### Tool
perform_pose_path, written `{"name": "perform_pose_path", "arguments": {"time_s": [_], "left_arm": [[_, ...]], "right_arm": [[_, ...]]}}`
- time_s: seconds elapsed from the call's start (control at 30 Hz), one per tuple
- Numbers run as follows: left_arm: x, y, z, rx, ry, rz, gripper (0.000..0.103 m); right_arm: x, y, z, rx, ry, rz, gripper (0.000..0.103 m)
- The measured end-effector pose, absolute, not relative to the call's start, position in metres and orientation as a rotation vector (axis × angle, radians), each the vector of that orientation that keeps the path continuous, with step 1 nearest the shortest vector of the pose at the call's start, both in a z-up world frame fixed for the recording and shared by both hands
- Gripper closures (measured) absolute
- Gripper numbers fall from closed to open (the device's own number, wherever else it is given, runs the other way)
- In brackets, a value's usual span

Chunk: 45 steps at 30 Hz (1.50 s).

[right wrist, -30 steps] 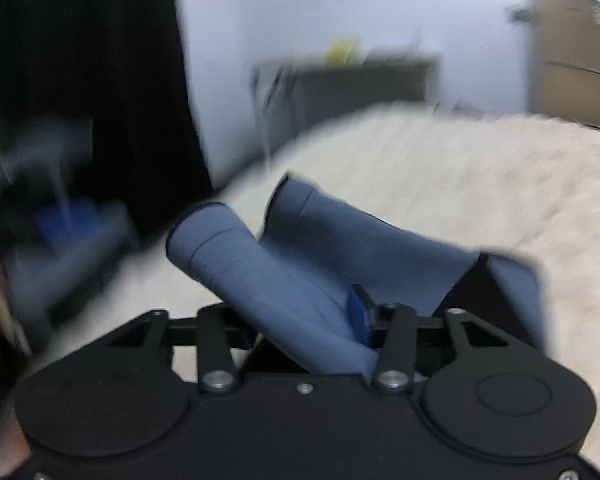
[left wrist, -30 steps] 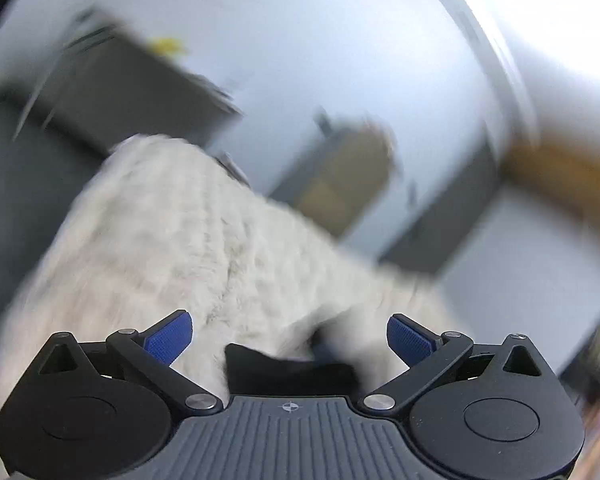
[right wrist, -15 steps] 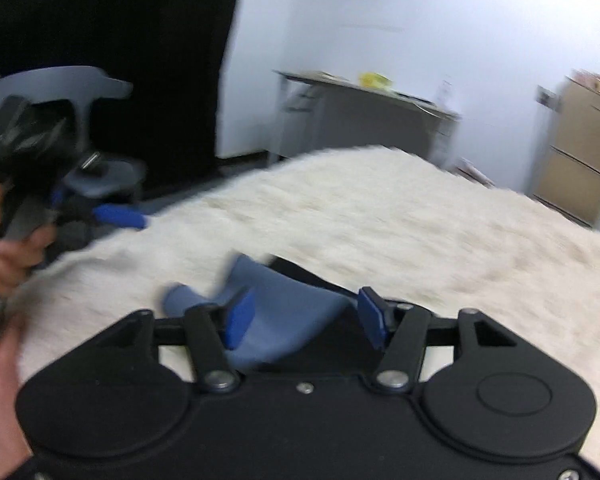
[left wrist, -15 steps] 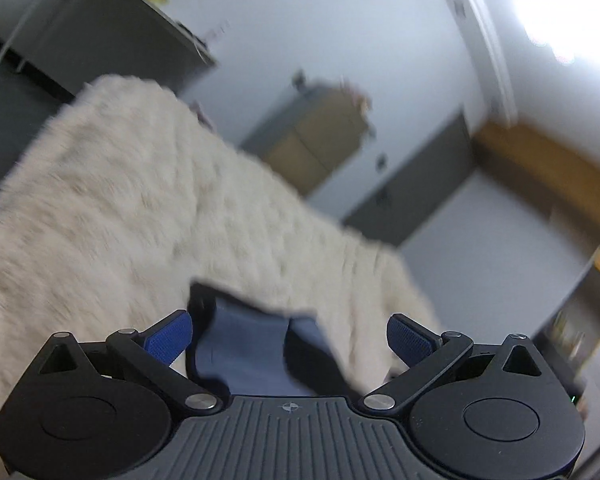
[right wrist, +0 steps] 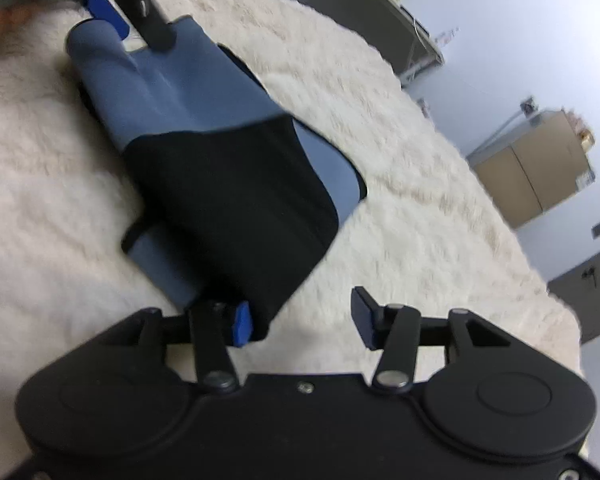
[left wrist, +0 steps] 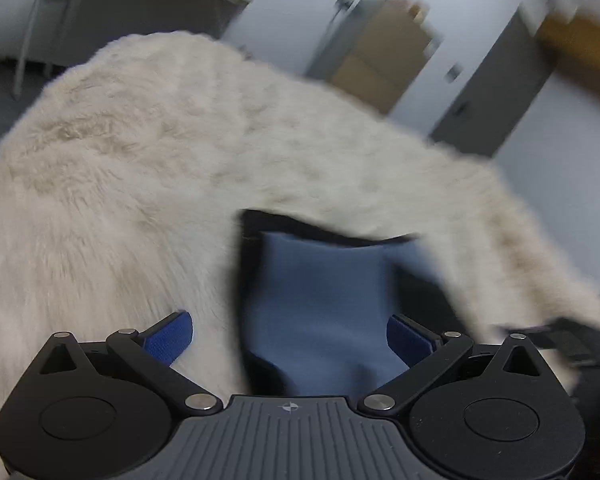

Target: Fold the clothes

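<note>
**Two open grippers over a blue-and-black garment on a shaggy blanket**

Two grippers frame one garment (right wrist: 204,128), which lies flat on the cream shaggy blanket (right wrist: 400,168) — a blue piece with a black panel folded across its middle. In the left wrist view the garment (left wrist: 320,304) appears blue with a dark edge around it, somewhat blurred.

The left gripper (left wrist: 288,334) has its jaws spread wide; the blue cloth lies between and beyond the fingertips, and neither pad is closed on it. The same gripper shows at the garment's far end in the right wrist view (right wrist: 132,20), one dark finger tip right at the blue cloth; whether it presses on the fabric cannot be told.

The right gripper (right wrist: 302,320) is at the garment's near end, jaws also apart. Its left blue pad (right wrist: 242,324) sits right at the black panel's corner, while the other pad is over bare blanket, clear of the cloth.

Beyond the garment, past the blanket's edge, stand a grey desk (right wrist: 364,12) and a tan cabinet (right wrist: 540,164) against a pale wall — both well apart from the cloth.
</note>
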<state>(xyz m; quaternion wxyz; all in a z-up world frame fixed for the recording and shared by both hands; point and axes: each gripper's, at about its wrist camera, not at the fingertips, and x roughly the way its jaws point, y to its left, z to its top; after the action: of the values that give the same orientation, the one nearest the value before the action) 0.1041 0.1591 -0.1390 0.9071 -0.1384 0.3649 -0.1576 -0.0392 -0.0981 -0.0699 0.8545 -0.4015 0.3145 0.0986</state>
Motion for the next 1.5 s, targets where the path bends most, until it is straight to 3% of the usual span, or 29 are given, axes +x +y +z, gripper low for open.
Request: {"name": "perform_pose_path", "arguments": {"time_s": [0.03, 0.23, 0.33, 0.4, 0.43, 0.47, 0.5, 0.63, 0.7, 0.77, 0.8, 0.9, 1.0, 1.07, 1.1, 1.17, 1.2, 1.3, 1.4, 1.43, 1.5], "left_arm": [[0.108, 0.154, -0.144, -0.255, 0.744, -0.32, 0.0], [0.118, 0.163, -0.124, -0.27, 0.729, -0.329, 0.001], [0.131, 0.166, -0.116, -0.294, 0.762, -0.39, 0.001], [0.138, 0.162, -0.117, -0.307, 0.785, -0.455, 0.003], [0.144, 0.154, -0.121, -0.297, 0.817, -0.535, 0.014], [0.146, 0.15, -0.123, -0.286, 0.831, -0.55, 0.017], [0.151, 0.143, -0.128, -0.248, 0.861, -0.556, 0.017], [0.163, 0.144, -0.138, -0.272, 0.913, -0.564, 0.019], [0.167, 0.152, -0.139, -0.341, 0.913, -0.593, 0.027], [0.171, 0.158, -0.138, -0.361, 0.923, -0.606, 0.052], [0.172, 0.158, -0.133, -0.341, 0.914, -0.615, 0.054], [0.173, 0.15, -0.11, -0.282, 0.821, -0.63, 0.058], [0.189, 0.135, -0.096, -0.313, 0.766, -0.598, 0.052], [0.202, 0.123, -0.097, -0.288, 0.79, -0.533, 0.021], [0.209, 0.114, -0.101, -0.229, 0.816, -0.453, 0.021], [0.206, 0.107, -0.103, -0.195, 0.807, -0.376, 0.02], [0.195, 0.108, -0.099, -0.223, 0.785, -0.341, 0.019], [0.144, 0.105, -0.077, -0.252, 0.726, -0.259, 0.004], [0.077, 0.108, -0.049, -0.303, 0.602, -0.301, 0.0], [0.053, 0.108, -0.041, -0.33, 0.573, -0.307, 0.0], [0.021, 0.107, -0.031, -0.371, 0.558, -0.29, 0.0]], "right_arm": [[-0.039, -0.102, -0.068, -0.849, 0.668, 0.207, 0.036], [-0.04, -0.137, -0.025, -0.772, 0.848, 0.423, 0.034], [-0.023, -0.168, 0.009, -0.491, 0.798, 0.474, 0.033], [0.013, -0.195, 0.014, -0.144, 0.775, 0.526, 0.034], [0.033, -0.203, 0.007, -0.035, 0.795, 0.542, 0.039], [0.044, -0.207, 0.002, 0.009, 0.807, 0.548, 0.044], [0.057, -0.207, -0.006, 0.032, 0.823, 0.541, 0.05], [0.12, -0.204, -0.057, 0.182, 0.944, 0.556, 0.055], [0.125, -0.208, -0.073, 0.29, 0.938, 0.585, 0.058], [0.124, -0.217, -0.077, 0.362, 0.918, 0.604, 0.076], [0.124, -0.225, -0.076, 0.393, 0.898, 0.62, 0.085], [0.113, -0.231, -0.052, 0.361, 0.8, 0.642, 0.088], [0.113, -0.246, -0.029, 0.371, 0.653, 0.603, 0.088], [0.119, -0.254, -0.033, 0.317, 0.635, 0.507, 0.082], [0.121, -0.254, -0.042, 0.241, 0.66, 0.422, 0.074], [0.123, -0.259, -0.055, 0.197, 0.69, 0.327, 0.072], [0.124, -0.262, -0.061, 0.189, 0.699, 0.29, 0.064], [0.104, -0.28, -0.036, 0.318, 0.562, 0.191, 0.059], [0.081, -0.263, -0.02, 0.328, 0.434, 0.347, 0.037], [0.08, -0.255, -0.023, 0.312, 0.457, 0.393, 0.037], [0.085, -0.221, -0.051, 0.19, 0.684, 0.452, 0.041]]}}
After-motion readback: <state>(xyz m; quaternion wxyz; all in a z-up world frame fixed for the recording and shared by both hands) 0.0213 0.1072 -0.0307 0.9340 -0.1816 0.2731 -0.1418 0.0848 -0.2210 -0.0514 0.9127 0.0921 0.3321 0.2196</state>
